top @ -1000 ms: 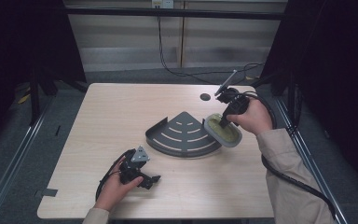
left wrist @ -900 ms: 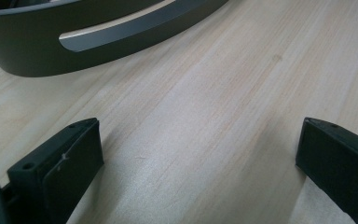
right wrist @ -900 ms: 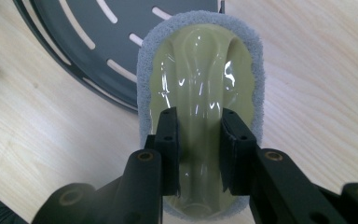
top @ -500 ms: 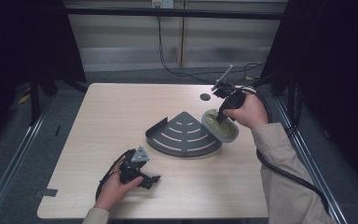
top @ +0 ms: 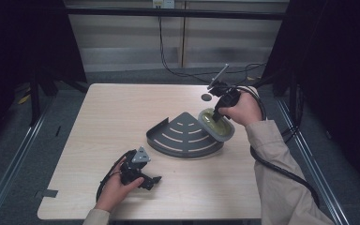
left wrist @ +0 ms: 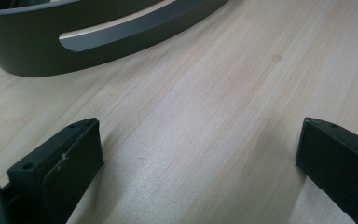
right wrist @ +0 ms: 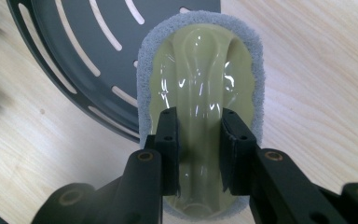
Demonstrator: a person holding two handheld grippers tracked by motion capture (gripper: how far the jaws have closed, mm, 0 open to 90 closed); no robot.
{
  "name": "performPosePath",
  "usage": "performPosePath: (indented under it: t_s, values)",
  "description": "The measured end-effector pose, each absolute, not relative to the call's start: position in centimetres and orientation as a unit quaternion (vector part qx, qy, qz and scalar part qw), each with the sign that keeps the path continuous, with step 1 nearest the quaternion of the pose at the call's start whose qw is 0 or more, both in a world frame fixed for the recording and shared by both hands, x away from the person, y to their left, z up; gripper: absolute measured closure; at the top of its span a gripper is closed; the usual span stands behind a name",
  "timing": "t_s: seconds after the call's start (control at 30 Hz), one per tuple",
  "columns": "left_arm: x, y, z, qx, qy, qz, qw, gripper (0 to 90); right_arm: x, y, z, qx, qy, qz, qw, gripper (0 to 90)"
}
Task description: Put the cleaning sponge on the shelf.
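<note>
A dark grey fan-shaped slotted tray (top: 180, 138) lies in the middle of the wooden table. My right gripper (top: 217, 117) is shut on the glossy yellow-green handle of a scrubber (top: 220, 126) with a grey pad, held over the tray's right edge. In the right gripper view, the jaws of this gripper (right wrist: 199, 128) pinch the scrubber's (right wrist: 200, 65) narrow ridge, with the tray (right wrist: 70, 42) beneath at the upper left. My left gripper (top: 151, 180) rests on the table near the front left. Its jaws (left wrist: 198, 158) stand wide open with nothing between them, and the tray's curved wall (left wrist: 42, 51) lies ahead.
A small round hole (top: 206, 97) marks the table behind the scrubber. Black cables (top: 178, 70) trail over the back edge. Bare wood (top: 112, 117) stretches to the left of the tray and along the front edge. Metal rails run along both sides of the table.
My right hand has shifted the scrubber slightly toward the far side and left, along the tray's right edge. The left hand has stayed put.
</note>
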State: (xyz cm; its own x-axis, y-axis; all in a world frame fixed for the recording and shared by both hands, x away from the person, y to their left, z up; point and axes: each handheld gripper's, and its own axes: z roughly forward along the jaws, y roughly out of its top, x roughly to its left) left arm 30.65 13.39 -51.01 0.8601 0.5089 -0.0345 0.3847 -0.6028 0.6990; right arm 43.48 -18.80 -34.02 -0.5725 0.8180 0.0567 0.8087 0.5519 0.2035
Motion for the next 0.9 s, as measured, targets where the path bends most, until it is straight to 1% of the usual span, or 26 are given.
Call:
performPosePath:
  t_s: [0.9]
  values:
    - [30.6, 13.4, -51.0, 0.891, 0.251, 0.085, 0.368, 0.0, 44.7, -17.4, -34.9, 0.462, 0.881, 0.103, 0.016, 71.5]
